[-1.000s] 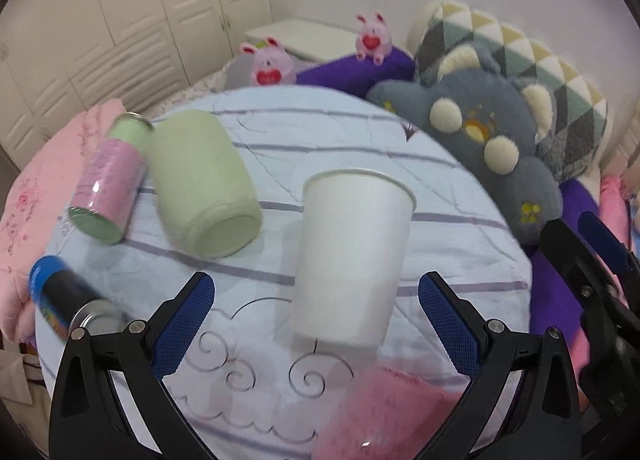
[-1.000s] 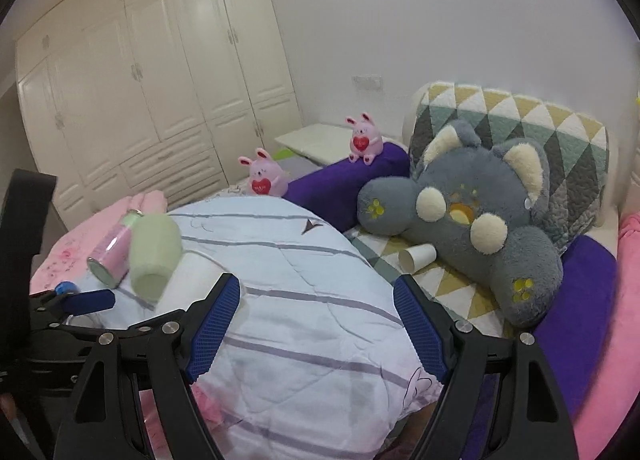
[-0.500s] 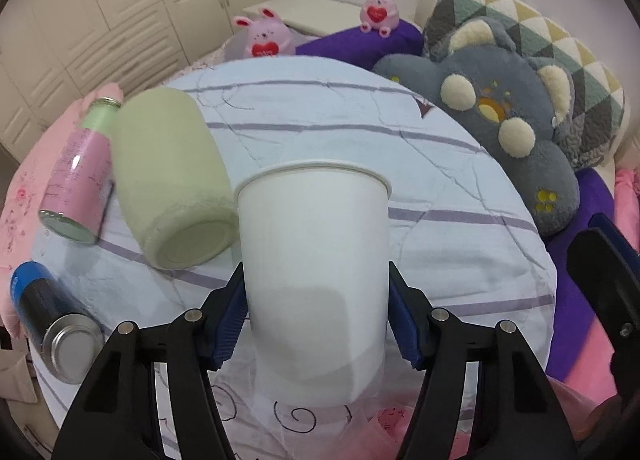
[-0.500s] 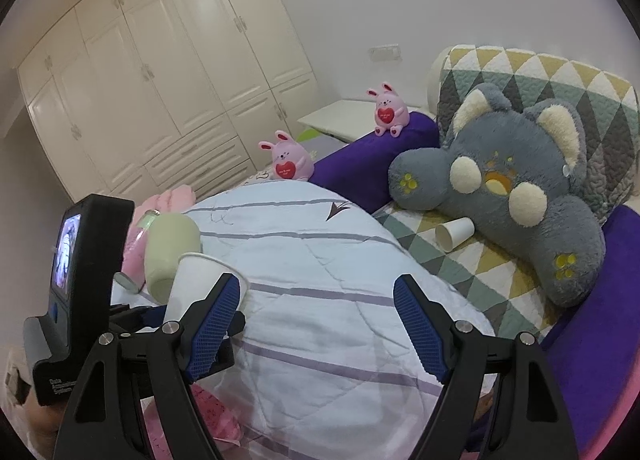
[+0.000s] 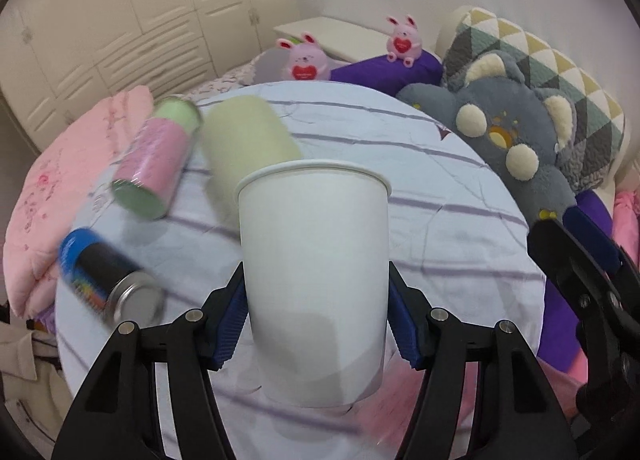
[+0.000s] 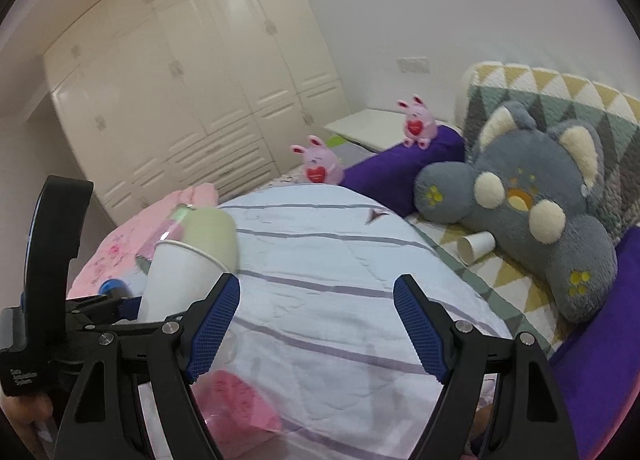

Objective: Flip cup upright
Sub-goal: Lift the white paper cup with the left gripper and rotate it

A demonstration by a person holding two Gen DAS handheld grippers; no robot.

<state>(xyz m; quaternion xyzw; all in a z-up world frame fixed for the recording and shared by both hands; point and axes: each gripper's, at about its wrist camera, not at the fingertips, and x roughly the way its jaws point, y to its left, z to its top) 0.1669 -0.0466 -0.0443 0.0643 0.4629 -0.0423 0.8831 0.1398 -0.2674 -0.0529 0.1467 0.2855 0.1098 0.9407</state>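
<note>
A white paper cup (image 5: 316,272) stands rim-up between the blue pads of my left gripper (image 5: 316,324), which is shut on its lower half, over a striped white quilt (image 5: 440,227). The cup also shows in the right wrist view (image 6: 176,280), held by the left gripper at the left edge. My right gripper (image 6: 316,328) is open and empty above the quilt (image 6: 332,284). A second small paper cup (image 6: 476,246) lies on its side by the grey plush.
A pale green roll (image 5: 248,139), a pink-and-green can (image 5: 156,163) and a blue-and-black can (image 5: 108,276) lie on the quilt's left. A grey plush (image 5: 512,147), purple bolster (image 5: 384,67), pink bunnies and a pink blanket (image 5: 60,179) surround it. A pink item (image 6: 240,404) lies near.
My left gripper moved in around the cup and closed on it, then raised it slightly. The right gripper stayed open and shifted a little.
</note>
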